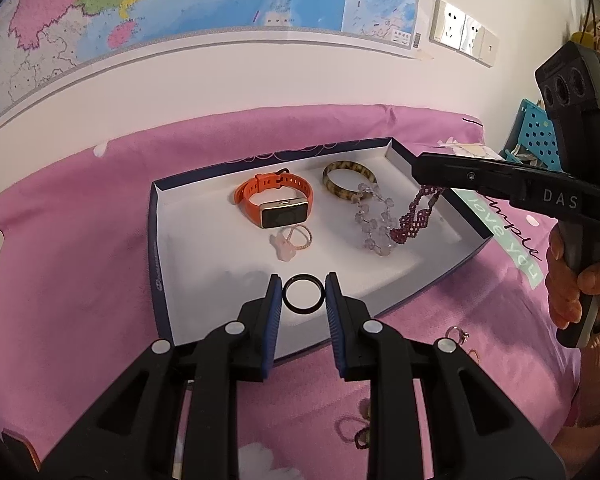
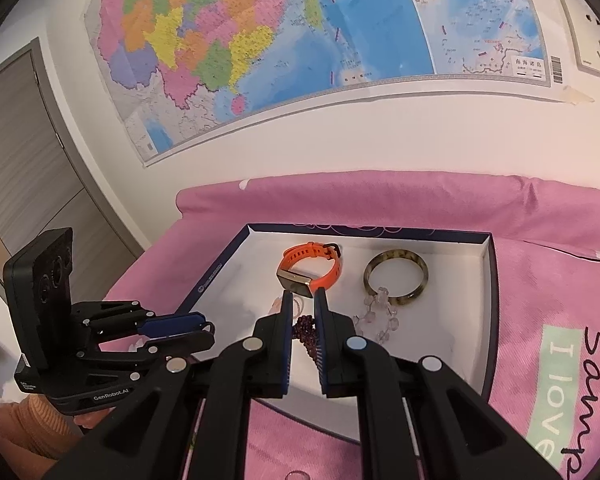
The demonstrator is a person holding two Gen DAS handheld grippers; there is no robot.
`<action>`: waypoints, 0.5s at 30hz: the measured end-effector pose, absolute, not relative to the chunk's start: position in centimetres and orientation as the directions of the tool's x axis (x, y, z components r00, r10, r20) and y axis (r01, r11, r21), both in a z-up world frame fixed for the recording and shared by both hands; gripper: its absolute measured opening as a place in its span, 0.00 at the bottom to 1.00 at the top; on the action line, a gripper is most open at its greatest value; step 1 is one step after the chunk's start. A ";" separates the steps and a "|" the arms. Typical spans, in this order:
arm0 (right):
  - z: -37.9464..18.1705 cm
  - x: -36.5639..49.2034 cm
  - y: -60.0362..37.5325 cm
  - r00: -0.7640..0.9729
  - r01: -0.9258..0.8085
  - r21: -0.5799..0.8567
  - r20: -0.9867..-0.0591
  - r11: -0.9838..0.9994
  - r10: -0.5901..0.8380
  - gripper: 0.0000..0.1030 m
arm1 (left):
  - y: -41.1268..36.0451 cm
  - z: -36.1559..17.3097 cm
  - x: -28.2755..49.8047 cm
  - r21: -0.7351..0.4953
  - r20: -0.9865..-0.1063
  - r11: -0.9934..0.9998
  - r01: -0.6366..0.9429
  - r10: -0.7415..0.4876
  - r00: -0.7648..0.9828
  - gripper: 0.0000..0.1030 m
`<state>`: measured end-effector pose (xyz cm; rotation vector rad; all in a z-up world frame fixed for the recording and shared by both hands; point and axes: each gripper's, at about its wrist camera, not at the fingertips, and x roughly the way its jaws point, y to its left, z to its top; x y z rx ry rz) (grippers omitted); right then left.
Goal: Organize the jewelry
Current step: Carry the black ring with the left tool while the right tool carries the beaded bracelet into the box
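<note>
I am holding a black ring (image 1: 303, 292) between the blue pads of my left gripper (image 1: 303, 294), which is closed on it from both sides, over the near edge of the white box (image 1: 188, 216). My right gripper (image 2: 303, 320) is hovering over the right half of the box, its fingers narrowed around a dark red bead bracelet (image 1: 414, 216) that is dangling from the tips; one end is trailing onto the box floor beside the clear bead bracelet (image 1: 374, 220). Farther back in the box, an orange watch (image 1: 274, 202) and a mottled bangle (image 1: 350, 180) are lying side by side. I am judging the ring the bigger risk: pinched only at its rim, it could pop out and roll onto the pink cloth (image 1: 80, 260) outside the box. The red beads may snag the clear ones when released.
</note>
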<state>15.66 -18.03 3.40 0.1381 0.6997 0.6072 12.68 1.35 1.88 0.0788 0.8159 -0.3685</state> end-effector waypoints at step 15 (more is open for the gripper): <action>2.7 17.4 -17.7 0.595 -0.470 0.320 -0.574 0.823 0.563 0.09 | 1.0 0.9 14.9 -0.087 -0.750 0.941 0.327 -0.278 0.600 0.22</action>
